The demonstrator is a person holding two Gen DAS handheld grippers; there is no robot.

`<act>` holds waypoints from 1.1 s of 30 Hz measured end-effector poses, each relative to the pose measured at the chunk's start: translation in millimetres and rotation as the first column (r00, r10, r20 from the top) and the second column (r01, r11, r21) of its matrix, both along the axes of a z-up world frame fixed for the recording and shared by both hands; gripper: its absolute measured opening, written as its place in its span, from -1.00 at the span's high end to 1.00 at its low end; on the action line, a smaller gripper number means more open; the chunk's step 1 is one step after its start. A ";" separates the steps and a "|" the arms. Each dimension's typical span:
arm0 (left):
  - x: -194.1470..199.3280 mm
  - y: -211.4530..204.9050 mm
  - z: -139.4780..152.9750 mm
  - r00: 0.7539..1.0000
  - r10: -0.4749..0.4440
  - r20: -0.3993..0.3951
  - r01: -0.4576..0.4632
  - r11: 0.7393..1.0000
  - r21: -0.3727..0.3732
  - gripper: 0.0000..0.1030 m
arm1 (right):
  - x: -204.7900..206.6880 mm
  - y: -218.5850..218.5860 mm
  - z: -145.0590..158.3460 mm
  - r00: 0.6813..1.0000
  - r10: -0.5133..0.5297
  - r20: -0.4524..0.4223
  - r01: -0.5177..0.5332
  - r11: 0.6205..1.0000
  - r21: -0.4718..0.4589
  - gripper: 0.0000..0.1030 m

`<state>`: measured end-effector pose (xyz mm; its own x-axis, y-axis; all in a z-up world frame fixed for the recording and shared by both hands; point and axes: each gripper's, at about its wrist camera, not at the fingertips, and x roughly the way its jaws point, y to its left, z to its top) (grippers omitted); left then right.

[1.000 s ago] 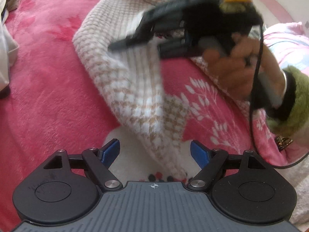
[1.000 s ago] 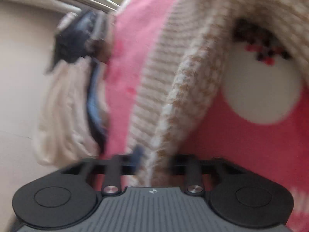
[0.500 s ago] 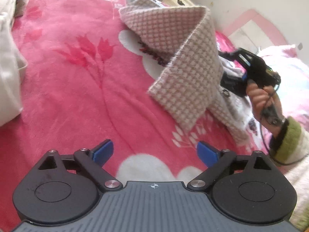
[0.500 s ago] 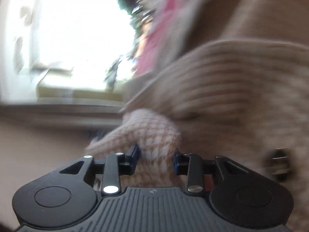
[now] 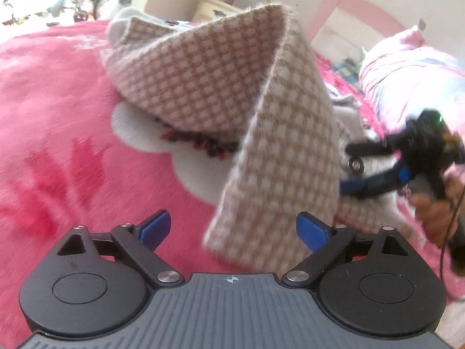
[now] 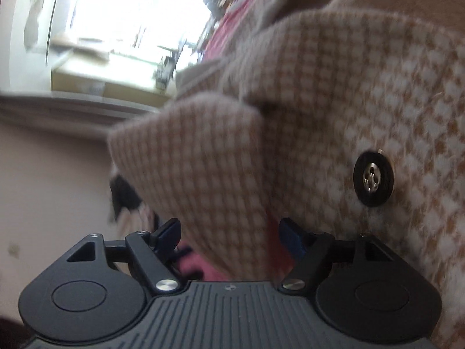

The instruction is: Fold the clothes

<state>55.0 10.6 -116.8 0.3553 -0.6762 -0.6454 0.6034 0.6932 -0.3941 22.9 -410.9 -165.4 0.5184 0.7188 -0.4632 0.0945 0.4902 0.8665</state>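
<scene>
A tan-and-white checked knit garment (image 5: pixel 203 87) lies on the pink bed, with one part raised and folded over in a peak. A strip of it (image 5: pixel 279 157) hangs down and ends between the fingers of my left gripper (image 5: pixel 232 228), which is open and not touching it. My right gripper (image 5: pixel 357 168) is at the garment's right side, held by a hand, with its fingers spread apart. In the right wrist view the checked cloth (image 6: pixel 218 168) fills the space between the fingers of the open right gripper (image 6: pixel 229 234). A black button (image 6: pixel 373 181) sits close by on the right.
A pink blanket (image 5: pixel 58 145) with white flower shapes covers the bed. Pink bedding (image 5: pixel 407 67) is piled at the right and a pale nightstand (image 5: pixel 215 8) stands behind. Other clothes (image 6: pixel 125 200) lie at the bed's edge, with a bright window (image 6: pixel 130 14) beyond.
The right gripper's fingers have spread apart and no longer pinch the checked cloth. The left gripper has moved closer, so the hanging strip now reaches between its fingers.
</scene>
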 end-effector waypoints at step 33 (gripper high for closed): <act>-61.6 98.9 117.9 0.959 0.229 -0.169 -0.284 0.827 -0.485 0.67 | 7.3 89.4 173.0 0.826 0.320 0.464 -0.383 0.923 0.046 0.27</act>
<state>-6.6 109.5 1.1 0.5138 -0.8090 -0.2855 0.3705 0.5094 -0.7766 30.2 -321.4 7.6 0.3448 0.9287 -0.1362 -0.4679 0.2958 0.8328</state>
